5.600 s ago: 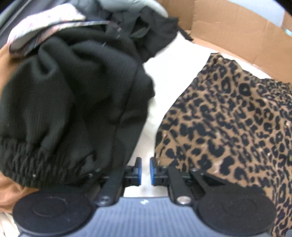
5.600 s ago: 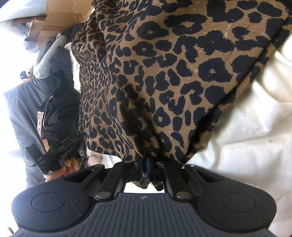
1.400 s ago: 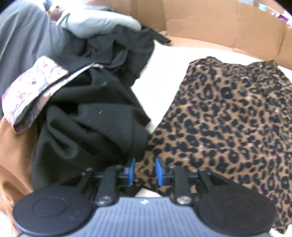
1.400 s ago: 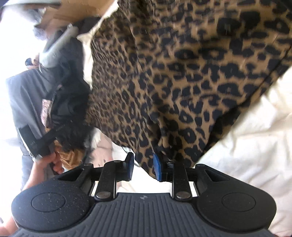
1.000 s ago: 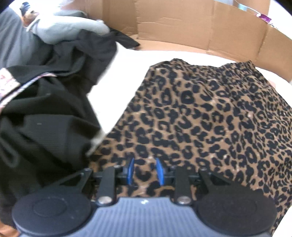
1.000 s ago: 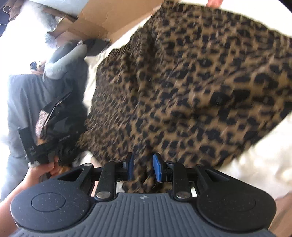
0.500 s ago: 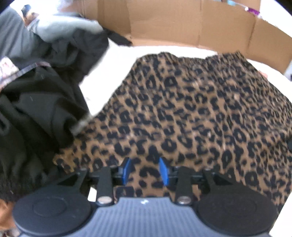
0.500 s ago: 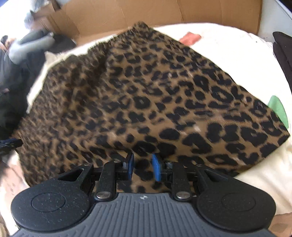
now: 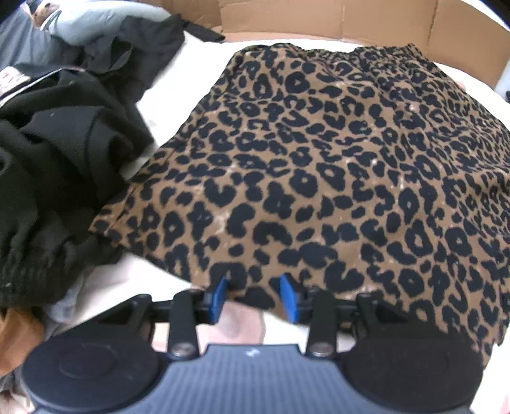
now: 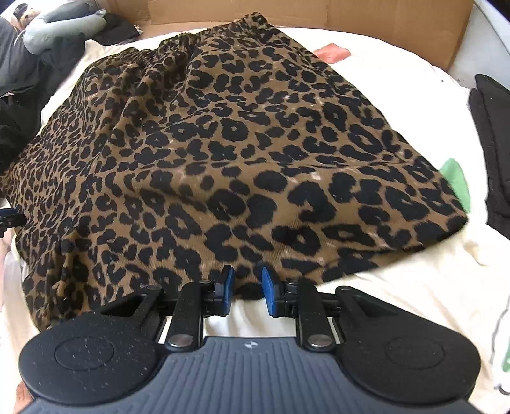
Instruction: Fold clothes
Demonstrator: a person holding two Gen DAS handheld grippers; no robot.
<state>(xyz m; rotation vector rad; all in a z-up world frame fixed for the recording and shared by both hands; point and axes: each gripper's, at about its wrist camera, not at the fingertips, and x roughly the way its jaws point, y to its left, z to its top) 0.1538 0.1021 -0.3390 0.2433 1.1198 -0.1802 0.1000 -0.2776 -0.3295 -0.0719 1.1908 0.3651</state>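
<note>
Left wrist view: left gripper [image 9: 253, 294] is spreading at the leopard-print skirt's [image 9: 334, 165] hem; right gripper [image 10: 246, 288] is sitting parted, pinching nothing.

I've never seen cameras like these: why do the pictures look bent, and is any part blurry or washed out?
Both views are fisheye, so edges bow: the cardboard wall curves in the left wrist view. There, the leopard-print skirt looks soft, and the cream sheet is nearly blown out. In the right wrist view the skirt's near hem smears, and the top left corner glares white.
</note>
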